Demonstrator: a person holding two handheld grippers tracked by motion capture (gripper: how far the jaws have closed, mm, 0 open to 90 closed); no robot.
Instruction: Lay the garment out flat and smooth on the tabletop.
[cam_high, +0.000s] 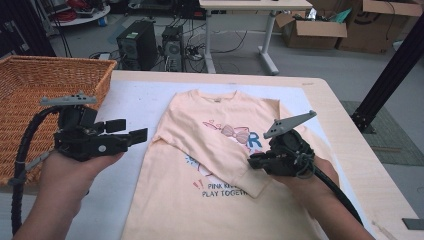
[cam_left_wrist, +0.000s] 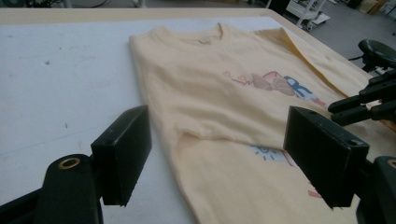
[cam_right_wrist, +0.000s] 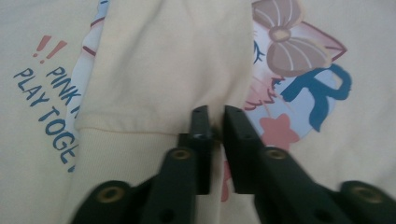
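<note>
Sleeve folded across a pale yellow shirt (cam_high: 220, 165), mid-table on the white surface (cam_high: 135, 100).

Right gripper (cam_right_wrist: 215, 122) has its jaws nearly pressed together at the edge of the folded sleeve (cam_right_wrist: 159, 84) near the cuff; whether cloth is pinched I cannot tell (the gap is dark). Left gripper (cam_high: 135, 131) hovers spread wide and empty off the shirt's left edge, the basket (cam_high: 30, 85) behind it. Risk, I'd judge: caught fabric would drag the sleeve off its fold when the hand pulls away.
</note>
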